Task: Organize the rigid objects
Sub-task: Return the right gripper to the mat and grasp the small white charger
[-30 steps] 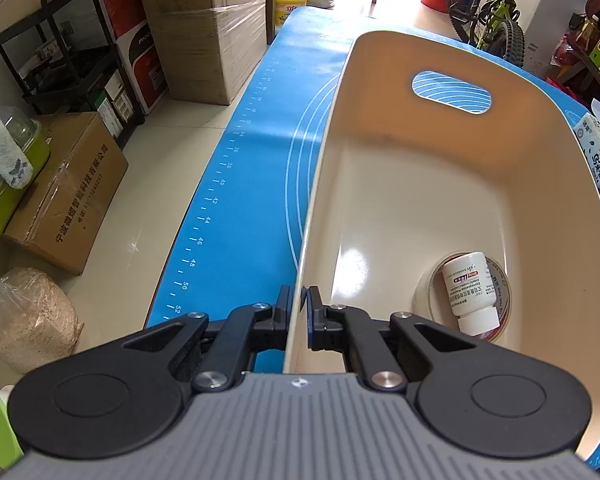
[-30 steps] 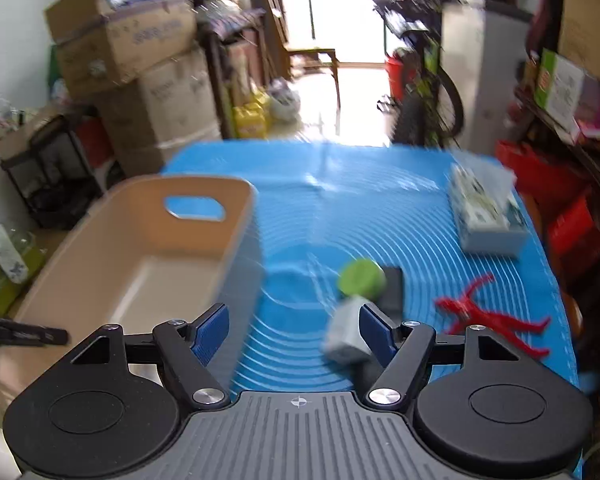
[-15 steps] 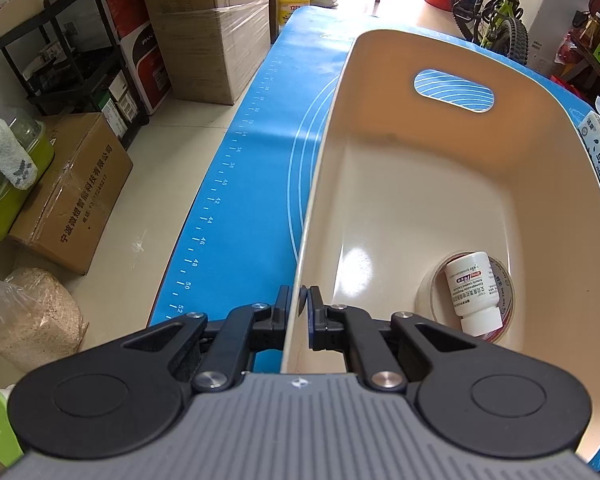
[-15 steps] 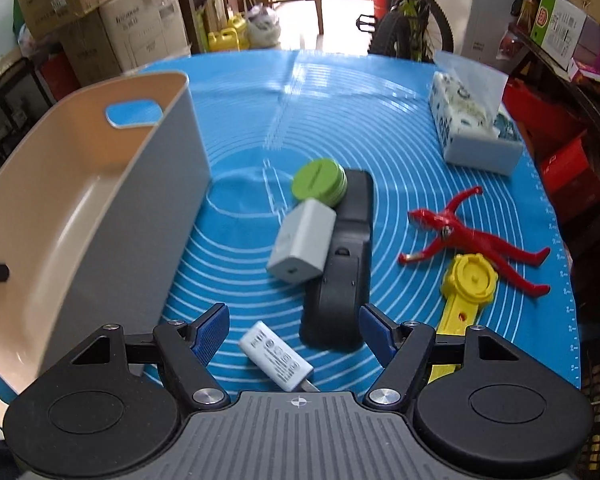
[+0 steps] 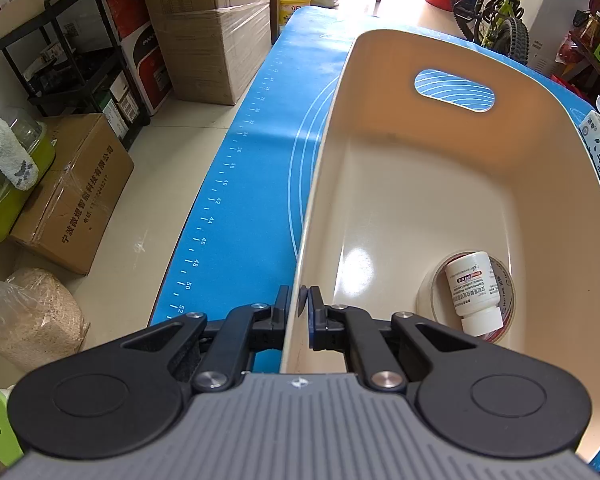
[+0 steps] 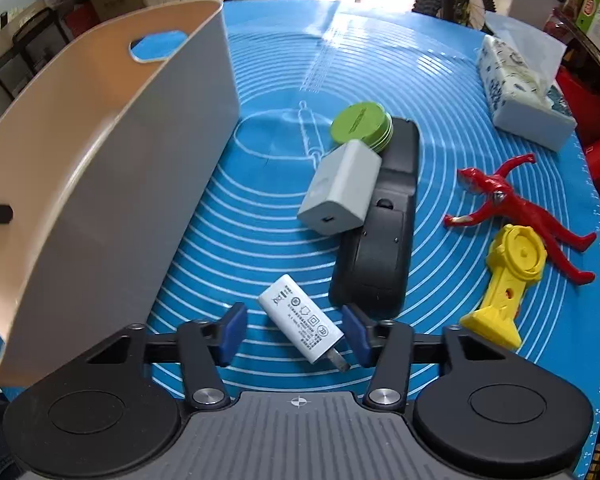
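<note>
Right gripper (image 6: pixel 294 334) closing around a white charger (image 6: pixel 300 323); left gripper (image 5: pixel 299 307) clamped on the bin (image 5: pixel 420 184) rim.
Its blue pads flank the charger without touching. A grey adapter (image 6: pixel 342 187), at 12 o'clock, leans on a black remote (image 6: pixel 380 240); a green lid (image 6: pixel 361 125) lies beyond.

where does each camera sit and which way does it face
Left wrist: on the left hand-held gripper, looking down into the bin; its fingers are shut on the rim.
Right wrist: on the right hand-held gripper, facing down at the mat; its jaws have just been closing around the white charger.
Shared: bin, mat, tissue pack.
</note>
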`<state>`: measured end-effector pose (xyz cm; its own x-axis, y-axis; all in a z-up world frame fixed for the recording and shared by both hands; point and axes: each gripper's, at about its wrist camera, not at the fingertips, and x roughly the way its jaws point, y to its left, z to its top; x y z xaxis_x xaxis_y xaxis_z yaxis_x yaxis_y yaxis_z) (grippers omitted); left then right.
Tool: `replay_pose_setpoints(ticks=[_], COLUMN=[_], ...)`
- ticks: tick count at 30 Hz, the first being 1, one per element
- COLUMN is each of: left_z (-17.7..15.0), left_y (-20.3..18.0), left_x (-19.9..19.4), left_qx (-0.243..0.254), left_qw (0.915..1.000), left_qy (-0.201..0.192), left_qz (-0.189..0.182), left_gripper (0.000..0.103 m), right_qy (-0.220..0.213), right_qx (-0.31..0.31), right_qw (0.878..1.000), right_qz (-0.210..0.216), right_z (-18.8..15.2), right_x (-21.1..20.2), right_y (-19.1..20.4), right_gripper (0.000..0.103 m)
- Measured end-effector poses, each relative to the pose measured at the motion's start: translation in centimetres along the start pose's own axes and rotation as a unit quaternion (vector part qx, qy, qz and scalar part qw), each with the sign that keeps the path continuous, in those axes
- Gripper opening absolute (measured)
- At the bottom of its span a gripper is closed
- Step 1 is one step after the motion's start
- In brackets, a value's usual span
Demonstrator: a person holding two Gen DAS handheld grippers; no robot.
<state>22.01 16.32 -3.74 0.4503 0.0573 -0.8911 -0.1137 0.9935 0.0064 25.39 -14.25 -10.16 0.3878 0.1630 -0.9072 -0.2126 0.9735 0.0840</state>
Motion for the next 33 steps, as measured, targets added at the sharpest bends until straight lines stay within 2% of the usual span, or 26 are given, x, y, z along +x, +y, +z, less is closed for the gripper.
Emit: replay_pose_setpoints(ticks=[5,13,17,21,27,33], left_z=[0.0,0.0,0.0,0.0,0.0,0.1], left_y=[0.0,-0.1,0.0,0.0,0.0,-0.2], left_x=[0.0,0.0,0.0,0.0,0.0,-0.1], left_qx=[0.0,0.0,0.0,0.001,0.001,0.0], left_qw=[1.0,1.0,1.0,1.0,1.0,1.0], left_qy=[0.0,0.0,0.0,0.0,0.0,0.0], left_qz=[0.0,0.0,0.001,0.001,0.0,0.0], left_gripper=[0.01,0.01,0.01,0.01,0.01,0.01], right_qy=[0.007,0.002,0.0,-0.009,-0.031,-0.067], right_qx=[-0.02,-0.048,-0.048,-0.072,-0.074,-0.064], right_qw=[1.0,0.999,0.999,0.997,0.997,0.996], right_qz=[-0.009,-0.012,0.021,0.002,-0.001,0.0], right_z=[-0.2,-0.2,-0.1,-0.1,-0.1,0.3], right_x=[0.8,1.3,0.9,1.2,1.4,-0.6], right_y=[0.2,0.9,1.2,2.2,2.4,2.4], right_gripper=[0.048,0.046,0.033,0.033,0.032,0.032])
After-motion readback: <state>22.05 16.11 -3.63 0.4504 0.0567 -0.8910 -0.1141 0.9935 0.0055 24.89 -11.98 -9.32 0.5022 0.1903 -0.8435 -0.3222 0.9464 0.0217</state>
